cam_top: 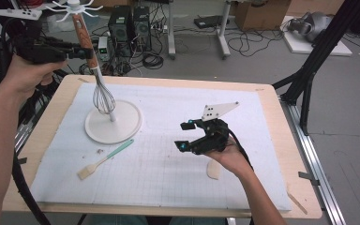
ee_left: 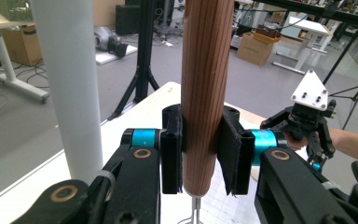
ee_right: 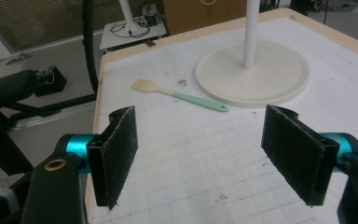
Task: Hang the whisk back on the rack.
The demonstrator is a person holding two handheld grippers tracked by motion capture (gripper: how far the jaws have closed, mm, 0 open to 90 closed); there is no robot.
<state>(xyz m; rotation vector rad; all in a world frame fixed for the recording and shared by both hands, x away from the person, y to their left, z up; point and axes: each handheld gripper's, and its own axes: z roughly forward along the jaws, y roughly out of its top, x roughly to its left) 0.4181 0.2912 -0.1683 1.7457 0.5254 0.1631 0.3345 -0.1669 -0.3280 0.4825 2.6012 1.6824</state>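
1. Lab room, cables and PC towers on the floor behind; in front of me a wooden table (cam_top: pixel 47 122) with a white gridded mat (cam_top: pixel 168 154) on top.
2. White stand (cam_top: pixel 114 123): round base on the mat, thin pole going up to a hook crown at the top of the high view.
3. My left gripper (cam_top: pixel 77 50) is raised over the table's far-left corner, jaws clamped on the whisk (cam_top: pixel 93 75) by its wooden handle (ee_left: pixel 205 88). Both pads press the handle sides near its lower end.
4. Whisk hangs nearly upright, slightly tilted, wire head down just beside the stand pole, above the base.
5. My right gripper (cam_top: pixel 185 136) sits low over the mat, right of centre, jaws wide apart, nothing between the pads (ee_right: pixel 119 154).
6. Spatula (cam_top: pixel 104 160) with mint handle lies flat on the mat just beside the stand base, near side.
7. A small pale piece (cam_top: pixel 213 169) lies on the mat by my right hand; can't tell what it is.
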